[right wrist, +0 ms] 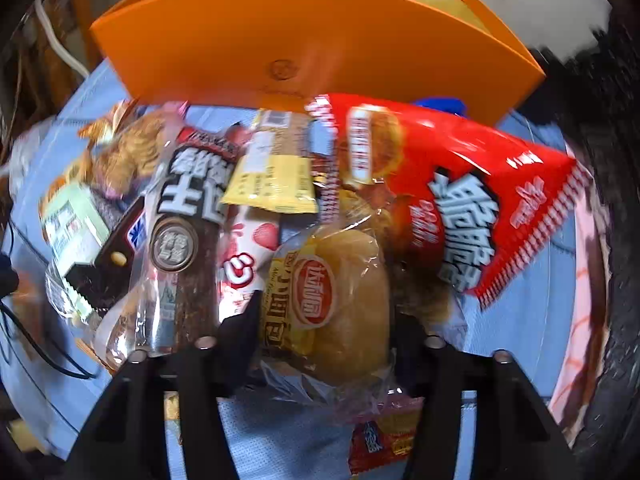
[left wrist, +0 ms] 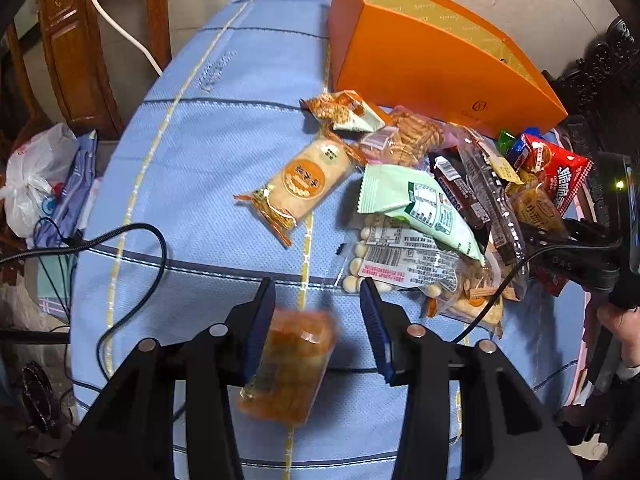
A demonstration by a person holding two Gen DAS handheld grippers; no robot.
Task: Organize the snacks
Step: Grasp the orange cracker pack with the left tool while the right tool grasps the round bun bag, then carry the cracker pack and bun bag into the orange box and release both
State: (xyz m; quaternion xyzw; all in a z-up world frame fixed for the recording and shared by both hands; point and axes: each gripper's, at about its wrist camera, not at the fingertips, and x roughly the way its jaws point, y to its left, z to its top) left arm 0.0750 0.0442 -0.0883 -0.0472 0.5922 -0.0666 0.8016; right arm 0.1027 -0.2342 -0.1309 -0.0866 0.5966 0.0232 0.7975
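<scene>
The snacks lie heaped on a bed under a blue quilted cover (left wrist: 208,168), with an orange box (left wrist: 420,68) standing open at about one o'clock behind the pile, presumably where they are meant to go. The left gripper (left wrist: 318,300) points steeply down, its jaws apart; a blurred orange-wrapped snack (left wrist: 292,364) sits between them against the left pad, clear of the right one, so I judge it loose, not held. The right gripper (right wrist: 324,316) is down in the heap, its jaws pressed in on a clear-wrapped yellow bun (right wrist: 340,300), likely chosen because it lies on top. A red crisp bag (right wrist: 472,200) lies at two o'clock from that bun, a long dark bar (right wrist: 188,240) at nine o'clock. A rice cracker pack (left wrist: 304,184) lies apart from the heap.
</scene>
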